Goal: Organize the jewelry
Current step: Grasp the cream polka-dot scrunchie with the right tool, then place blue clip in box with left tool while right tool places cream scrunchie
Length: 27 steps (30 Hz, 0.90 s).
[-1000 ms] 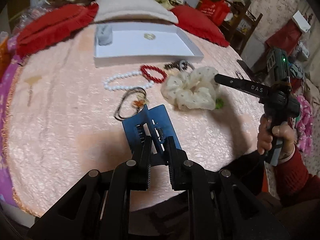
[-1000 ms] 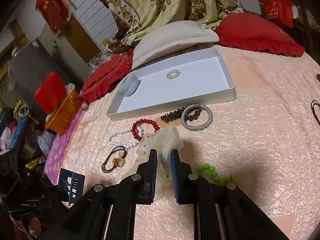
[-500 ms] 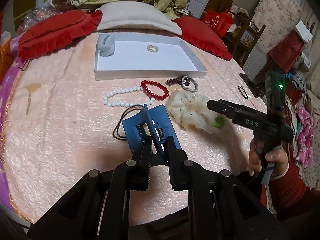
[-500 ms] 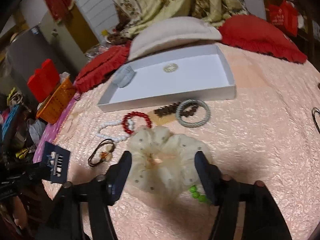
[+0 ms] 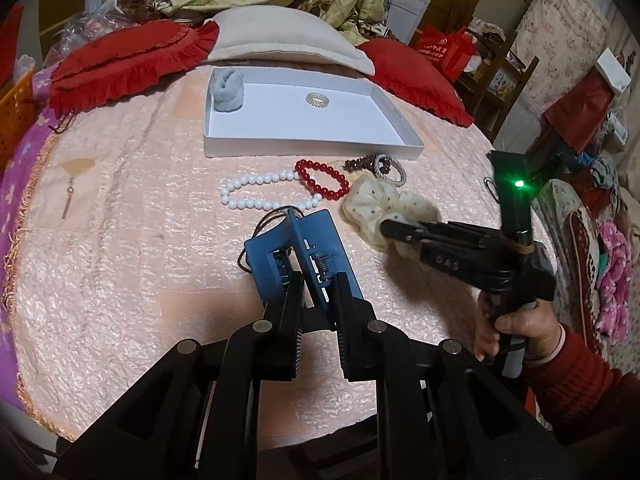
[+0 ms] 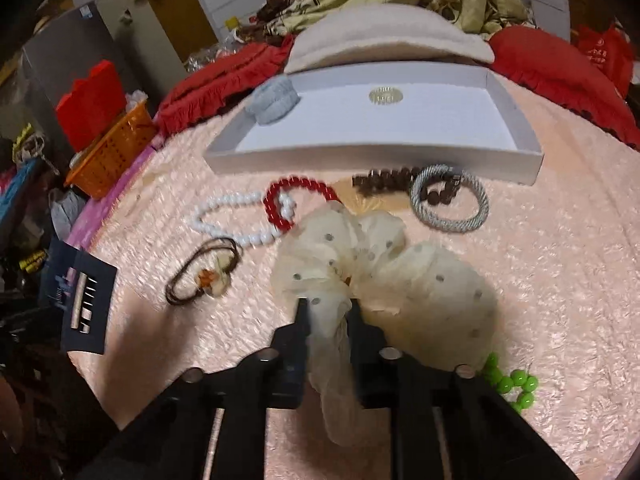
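Note:
A dark blue card of hair clips (image 5: 280,248) is pinched in my left gripper (image 5: 318,276), shut on it above the pink tablecloth. My right gripper (image 6: 326,304) has its jaws closing, and the pads press a fold of the cream dotted scrunchie (image 6: 384,256) between them. In the left wrist view the right gripper (image 5: 390,226) grips the edge of the scrunchie (image 5: 384,204). Beyond lies the white box (image 6: 372,162), holding a grey scrunchie (image 5: 227,90) and a coil ring (image 5: 317,99).
On the cloth lie a white bead necklace (image 6: 224,216), a red bracelet (image 6: 276,204), brown beads (image 6: 384,180), a silver bangle (image 6: 452,227), a brown cord hair tie (image 6: 204,276) and green beads (image 6: 512,382). Red cushions and a pillow line the far edge.
The right gripper opened wide, came down over the cream scrunchie and closed on it. The left gripper kept the blue card nearly still.

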Motion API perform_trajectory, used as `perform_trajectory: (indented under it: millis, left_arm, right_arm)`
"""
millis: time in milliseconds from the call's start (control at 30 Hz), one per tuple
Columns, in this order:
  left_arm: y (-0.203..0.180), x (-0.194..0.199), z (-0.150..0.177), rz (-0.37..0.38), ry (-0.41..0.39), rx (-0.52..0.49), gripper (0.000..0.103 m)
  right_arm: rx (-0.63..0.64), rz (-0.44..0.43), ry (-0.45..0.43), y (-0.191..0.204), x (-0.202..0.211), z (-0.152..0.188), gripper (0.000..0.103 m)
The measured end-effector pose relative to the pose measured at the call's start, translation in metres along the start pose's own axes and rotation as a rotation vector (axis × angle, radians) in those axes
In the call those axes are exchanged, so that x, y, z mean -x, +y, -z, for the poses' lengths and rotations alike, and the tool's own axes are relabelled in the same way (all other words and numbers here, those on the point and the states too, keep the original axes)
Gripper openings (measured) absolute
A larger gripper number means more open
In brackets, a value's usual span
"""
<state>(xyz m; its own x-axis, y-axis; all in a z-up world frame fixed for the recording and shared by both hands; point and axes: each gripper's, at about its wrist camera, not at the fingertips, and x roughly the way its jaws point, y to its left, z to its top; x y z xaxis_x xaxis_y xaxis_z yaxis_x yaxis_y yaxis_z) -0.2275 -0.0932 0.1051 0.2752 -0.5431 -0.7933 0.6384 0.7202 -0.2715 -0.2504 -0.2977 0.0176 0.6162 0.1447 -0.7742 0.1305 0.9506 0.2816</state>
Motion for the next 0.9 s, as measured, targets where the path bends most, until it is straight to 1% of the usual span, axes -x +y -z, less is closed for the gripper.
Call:
perform_trajectory:
  millis: [167,300,400,500,600,667,733,833,900]
  left_arm:
    - [0.001,0.004,-0.013,0.022,-0.022,0.013,0.013]
    - [-0.004,0.006,-0.039,0.030,-0.048,-0.011,0.013]
    - [-0.010,0.004,-0.066,0.025,-0.073,-0.037,0.013]
    - [-0.016,-0.006,-0.097,0.004,-0.097,-0.074,0.013]
    - [-0.012,-0.027,-0.131,-0.011,-0.103,-0.081,0.013]
    - [-0.004,-0.047,-0.153,-0.008,-0.087,-0.058,0.013]
    - [0.004,-0.070,-0.175,-0.021,-0.069,-0.043,0.013]
    - [0.014,-0.108,-0.203,-0.089,-0.052,-0.051,0.013]
    - [0.025,-0.136,-0.220,-0.126,-0.031,-0.039,0.013]
  right_arm:
    - [-0.031,-0.051,-0.063,-0.003,0.031,-0.017,0.013]
    - [-0.034,-0.079,-0.122,-0.006,0.054,-0.044,0.013]
    - [-0.030,-0.072,-0.156,-0.010,0.066,-0.071,0.013]
    - [-0.001,-0.026,-0.191,-0.013,0.068,-0.100,0.013]
    - [0.014,0.013,-0.187,-0.020,0.055,-0.127,0.013]
    - [0.014,0.046,-0.171,-0.029,0.039,-0.142,0.013]
    - [0.010,0.076,-0.148,-0.039,0.022,-0.154,0.013]
    - [-0.005,0.125,-0.118,-0.057,-0.010,-0.178,0.013]
    - [-0.022,0.145,-0.103,-0.068,-0.029,-0.193,0.013]
